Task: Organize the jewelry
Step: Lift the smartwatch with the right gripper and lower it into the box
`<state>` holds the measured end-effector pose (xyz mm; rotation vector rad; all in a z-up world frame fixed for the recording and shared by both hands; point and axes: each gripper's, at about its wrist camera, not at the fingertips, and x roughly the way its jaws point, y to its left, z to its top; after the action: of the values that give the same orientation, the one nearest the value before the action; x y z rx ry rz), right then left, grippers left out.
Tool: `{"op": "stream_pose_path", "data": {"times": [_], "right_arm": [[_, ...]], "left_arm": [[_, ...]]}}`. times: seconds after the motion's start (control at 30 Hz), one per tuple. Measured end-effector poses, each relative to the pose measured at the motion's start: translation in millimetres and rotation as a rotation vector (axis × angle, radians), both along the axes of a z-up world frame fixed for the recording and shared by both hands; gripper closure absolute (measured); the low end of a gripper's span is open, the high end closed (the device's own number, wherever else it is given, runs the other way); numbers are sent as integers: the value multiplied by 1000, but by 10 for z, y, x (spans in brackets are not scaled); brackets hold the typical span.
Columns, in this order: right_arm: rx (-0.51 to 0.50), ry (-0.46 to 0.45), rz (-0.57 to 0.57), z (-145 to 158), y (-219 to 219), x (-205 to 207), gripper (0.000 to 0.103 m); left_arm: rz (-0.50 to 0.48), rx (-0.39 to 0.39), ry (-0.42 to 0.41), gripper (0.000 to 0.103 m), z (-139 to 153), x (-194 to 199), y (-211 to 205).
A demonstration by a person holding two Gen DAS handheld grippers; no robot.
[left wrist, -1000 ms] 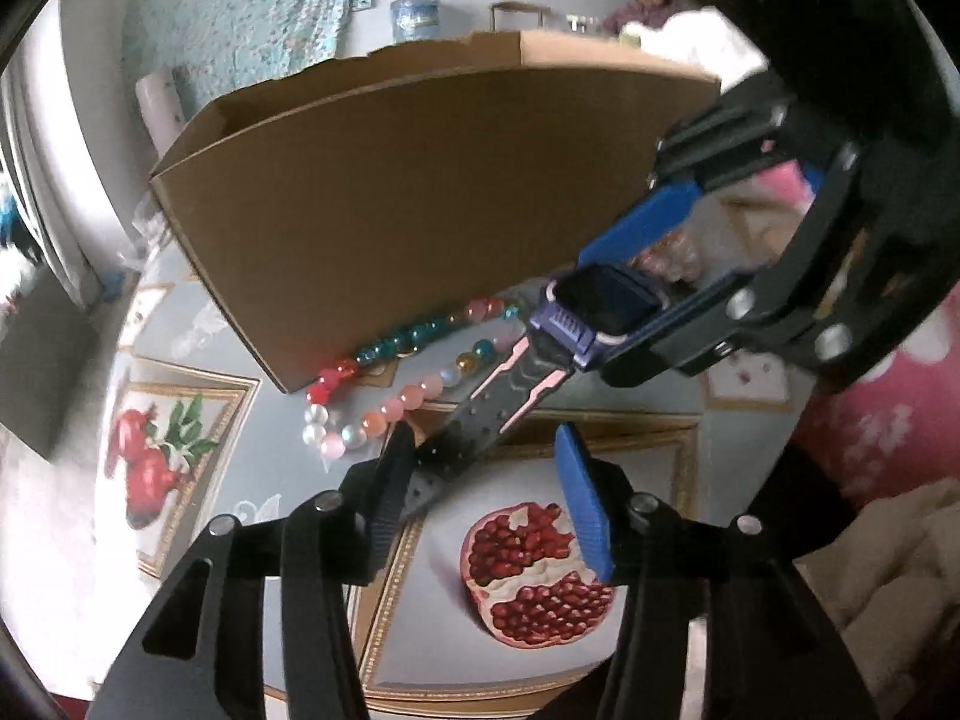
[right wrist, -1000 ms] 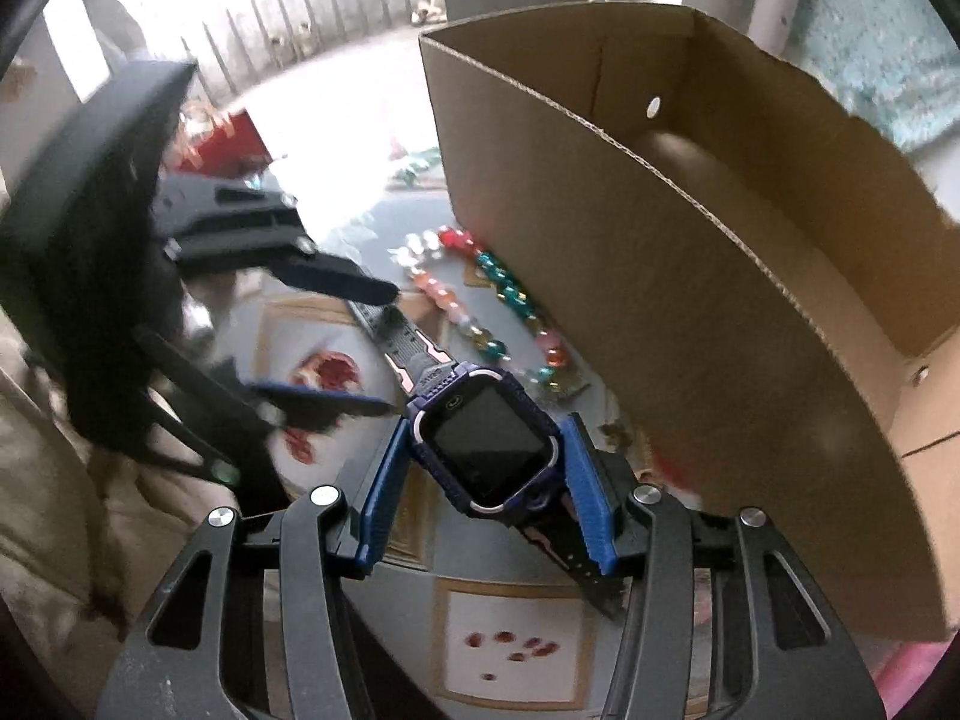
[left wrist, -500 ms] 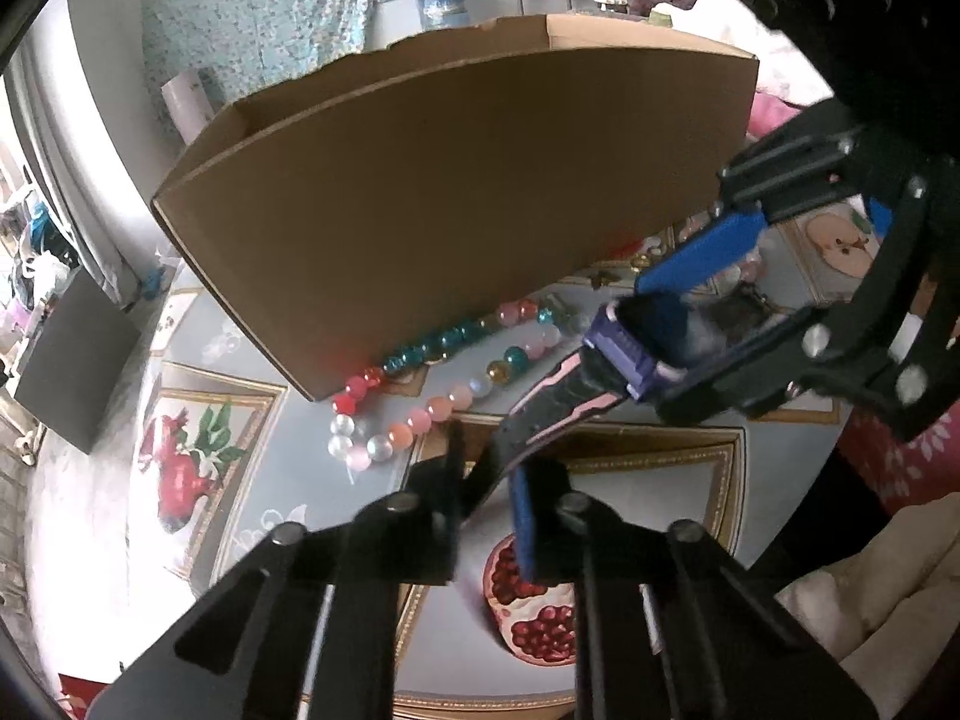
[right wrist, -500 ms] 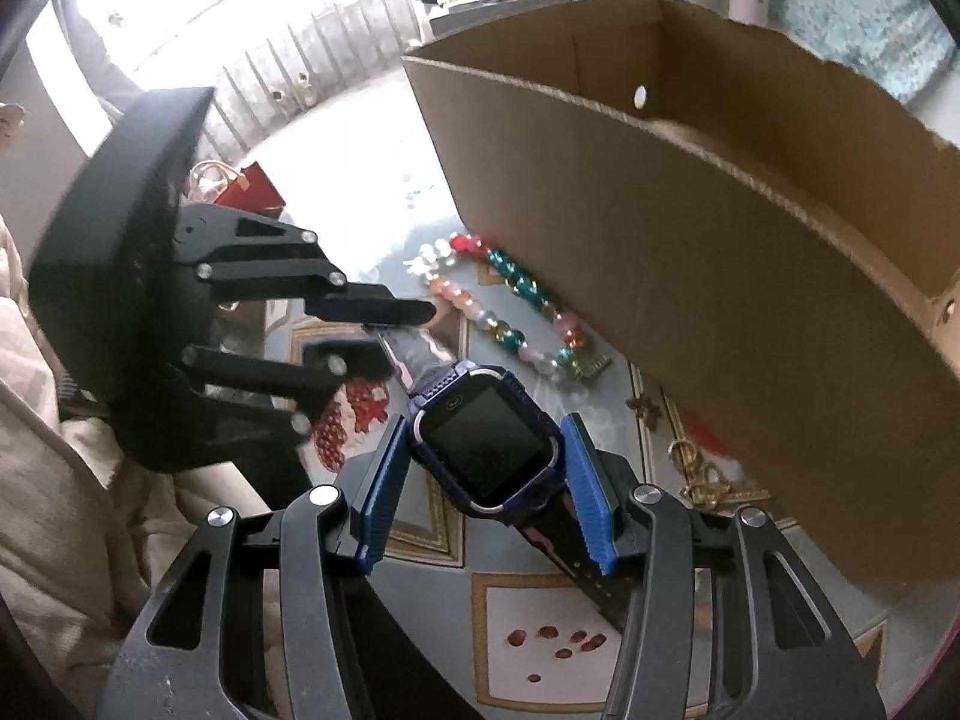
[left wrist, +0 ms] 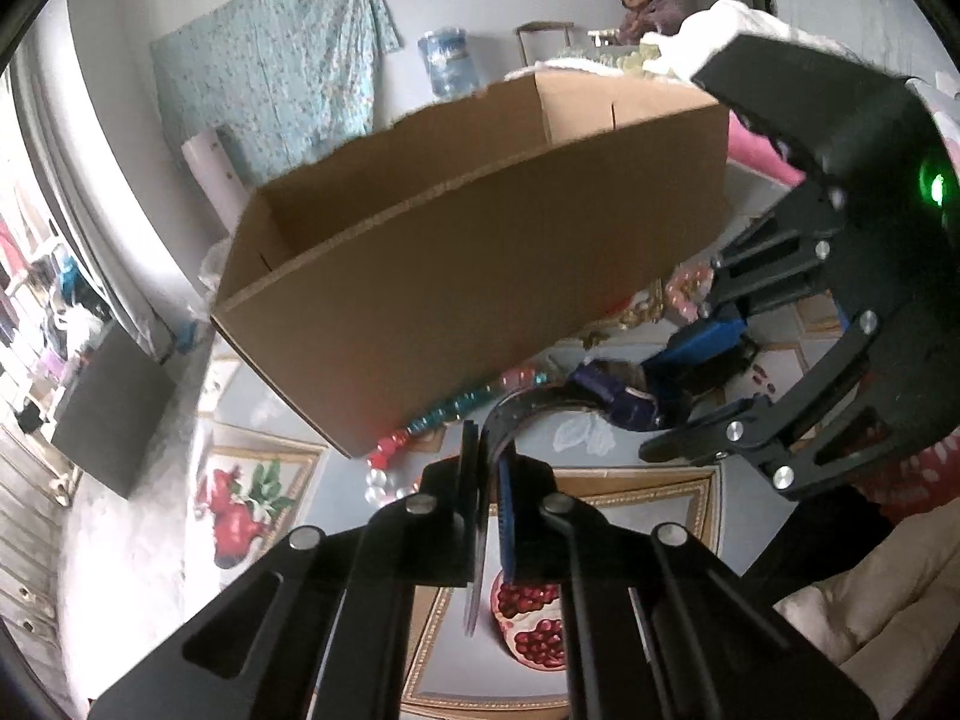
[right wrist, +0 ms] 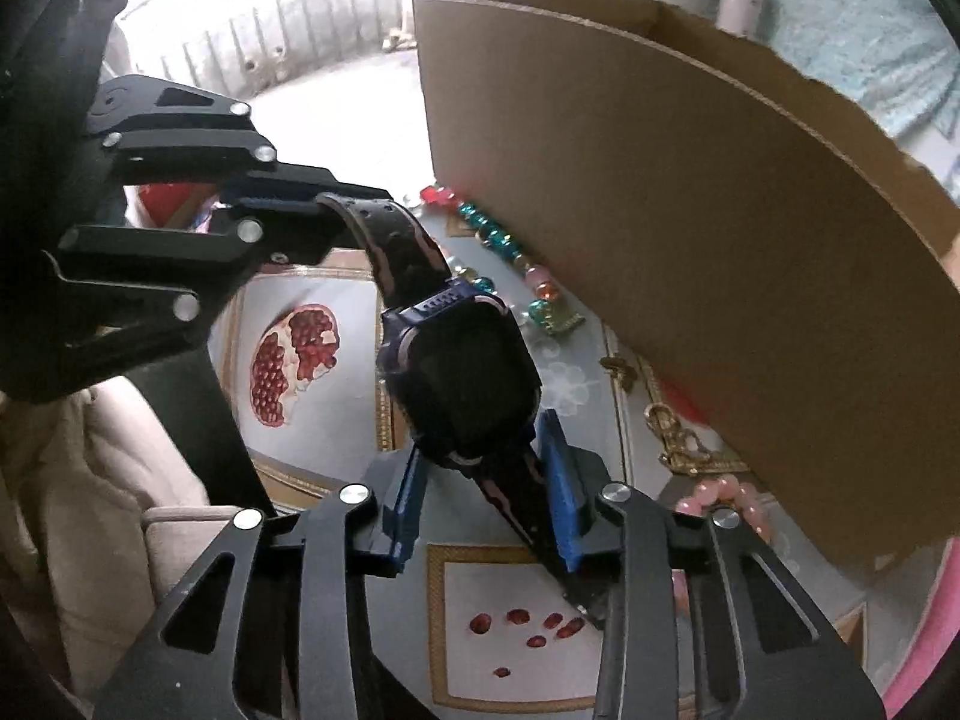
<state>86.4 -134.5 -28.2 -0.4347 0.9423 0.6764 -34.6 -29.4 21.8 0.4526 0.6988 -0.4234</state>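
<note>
A purple smartwatch (right wrist: pixel 465 384) with a black-and-pink strap hangs in the air between my two grippers. My right gripper (right wrist: pixel 486 468) is shut on the watch body; it also shows in the left wrist view (left wrist: pixel 690 372). My left gripper (left wrist: pixel 489 468) is shut on the end of the strap (left wrist: pixel 516 411), which bends up from the body; this grip also shows in the right wrist view (right wrist: pixel 312 210). An open cardboard box (left wrist: pixel 480 276) stands just beyond. A colourful bead necklace (right wrist: pixel 504 252) lies along the foot of the box.
A tablecloth printed with pomegranates (right wrist: pixel 294 360) covers the table. A gold chain (right wrist: pixel 678 438) and pink beads (right wrist: pixel 726 495) lie by the box wall. A cushion (left wrist: pixel 870 612) is at the near right. A person (left wrist: pixel 636 0) sits far behind.
My left gripper has closed on the strap end, having been open around it a second ago. Both grippers have lifted the watch, and the strap now bends instead of hanging straight.
</note>
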Motion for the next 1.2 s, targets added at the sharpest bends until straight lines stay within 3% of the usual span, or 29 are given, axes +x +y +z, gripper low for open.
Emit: {"op": "stream_pose_path", "data": {"times": [0.03,0.07,0.37,0.53,0.63,0.77,0.97,1.03,1.13,1.2], "right_arm": [[-4,-21,-17,44,-29,-59,88],[-4,-39,-33,89,-54,-102,91],[57,-323,-142,1139,-431,-602,92],[5,-461,-130,1705,-543,-360,92],[-48,-486,-107,1837,-425,81,93],[-154,-460,-54,1643,-246,817,97],[-292,-373,62,1099,60,1553,97],[-326,-333,91,920,104,1720,98],[-397,-276,137,663,195,1860,98],[-460,-226,179,473,248,1912,98]], "left_arm": [[-1,-1,-18,98,39,-30,-1],[-3,-2,-40,98,89,-67,-2],[-51,-67,-266,98,900,-313,-54],[-64,-101,-335,98,1330,-72,-45],[-48,-102,-288,98,1406,377,-61],[-10,-78,-187,98,1297,1023,-41],[48,-49,8,93,924,1911,29],[96,-45,67,76,810,2124,109],[136,-101,97,57,792,2228,287],[151,-130,89,53,821,2202,394]]}}
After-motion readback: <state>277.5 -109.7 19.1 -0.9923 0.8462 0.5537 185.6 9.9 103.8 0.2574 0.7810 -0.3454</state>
